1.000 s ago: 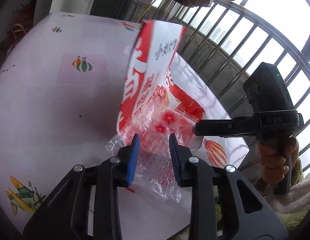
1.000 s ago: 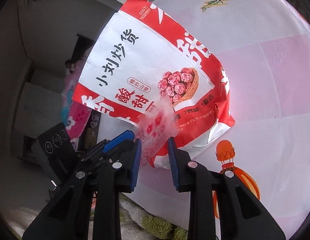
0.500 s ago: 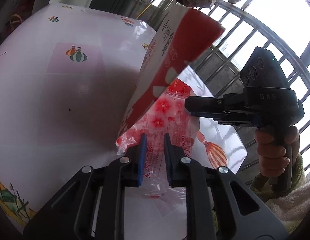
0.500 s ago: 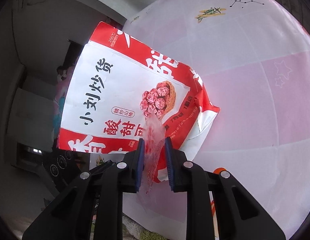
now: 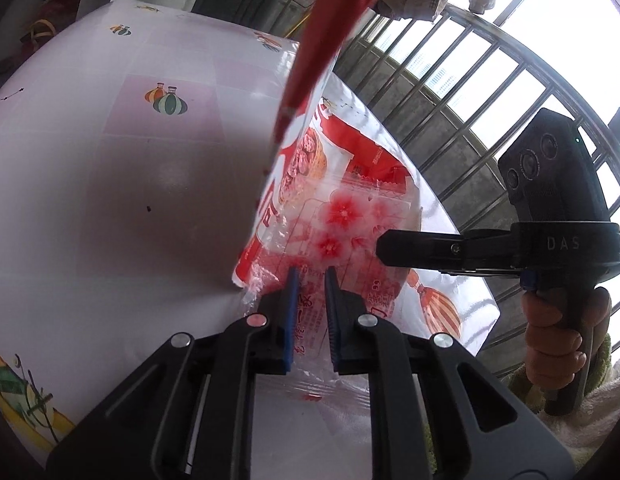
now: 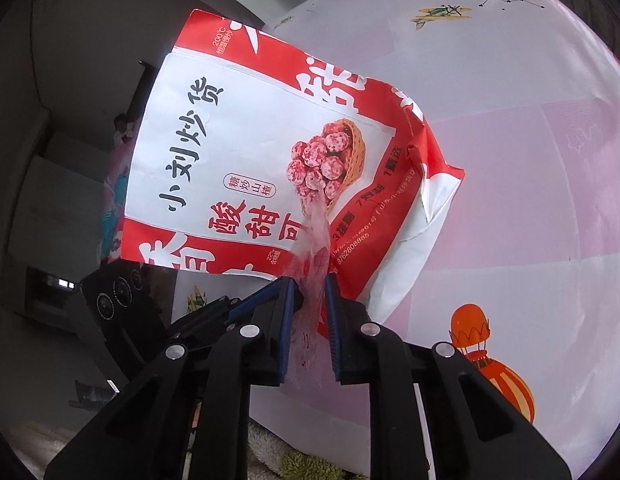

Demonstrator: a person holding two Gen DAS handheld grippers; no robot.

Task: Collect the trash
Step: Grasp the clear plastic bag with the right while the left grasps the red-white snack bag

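Observation:
A red and white snack bag stands tilted above the table, seen edge-on in the left wrist view. A clear plastic wrapper with red flowers hangs against it. My left gripper is shut on the wrapper's lower edge. My right gripper is shut on the same wrapper, and its finger reaches in from the right in the left wrist view. Whether either gripper also pinches the bag is hidden.
The table has a white and pink cloth with printed balloons and planes. A metal window railing runs behind the table's far edge. A fuzzy green and white fabric lies below the table's near edge.
Both grippers closed from open onto the clear wrapper. The snack bag has risen and swung more upright, turning edge-on to the left wrist camera.

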